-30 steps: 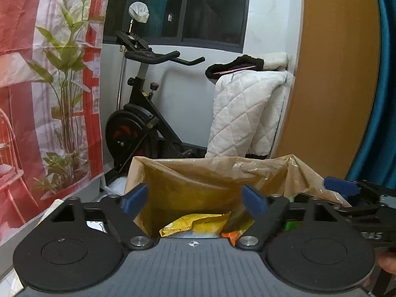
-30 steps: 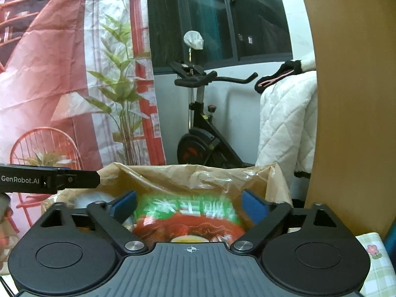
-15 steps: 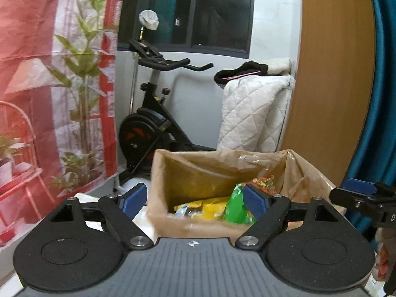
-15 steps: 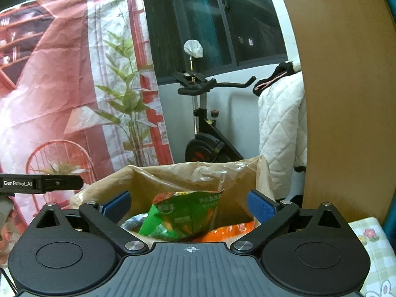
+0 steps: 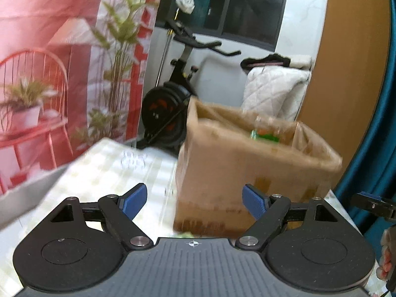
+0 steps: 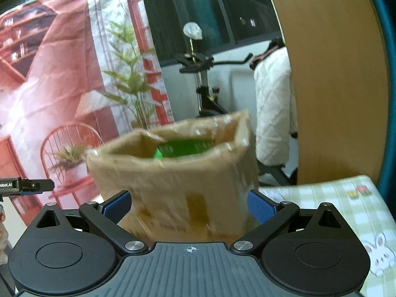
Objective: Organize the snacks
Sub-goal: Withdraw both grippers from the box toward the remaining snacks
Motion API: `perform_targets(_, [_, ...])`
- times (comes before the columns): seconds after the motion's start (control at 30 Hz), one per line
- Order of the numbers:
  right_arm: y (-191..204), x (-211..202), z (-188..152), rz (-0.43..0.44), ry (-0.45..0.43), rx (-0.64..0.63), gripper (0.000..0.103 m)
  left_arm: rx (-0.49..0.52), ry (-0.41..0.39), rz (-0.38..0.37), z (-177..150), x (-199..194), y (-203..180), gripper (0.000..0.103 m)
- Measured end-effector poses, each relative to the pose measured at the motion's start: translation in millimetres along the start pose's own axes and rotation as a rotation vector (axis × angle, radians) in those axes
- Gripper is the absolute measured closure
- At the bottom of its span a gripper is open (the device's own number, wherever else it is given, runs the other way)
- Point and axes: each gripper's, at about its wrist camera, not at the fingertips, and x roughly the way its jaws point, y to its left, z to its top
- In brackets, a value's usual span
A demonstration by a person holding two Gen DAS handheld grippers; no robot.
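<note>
Green snack bag already in cardboard box on bench; left claw and right claw both wide, empty. Any snacks left: can't tell.

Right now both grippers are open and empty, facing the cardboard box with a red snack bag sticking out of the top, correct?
Not quite: the bag in the box is green, as the right wrist view shows. The left gripper and right gripper are open and empty.
</note>
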Motion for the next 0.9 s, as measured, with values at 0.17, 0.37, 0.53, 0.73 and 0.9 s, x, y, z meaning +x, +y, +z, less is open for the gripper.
perform_targets(0.17, [-14, 4, -33, -0.044, 0.078, -0.004, 0.014, -0.005, 0.041, -0.031, -25, 21, -5, 0.023])
perform_targets(0.37, [-31, 26, -72, -0.096, 0.19, -0.057, 0.04, 0.046, 0.072, -0.048, -46, 44, -15, 0.027])
perform_targets(0.53, [-55, 51, -96, -0.139, 0.285, -0.006, 0.048, 0.087, 0.115, -0.077, -57, 64, -24, 0.03])
perform_targets(0.73, [-54, 71, -114, -0.14, 0.339, -0.073, 0.048, 0.1, 0.181, -0.113, -68, 90, -40, 0.031])
perform_targets(0.9, [-50, 80, -124, -0.138, 0.33, -0.093, 0.048, 0.121, 0.214, -0.139, -76, 104, -56, 0.032])
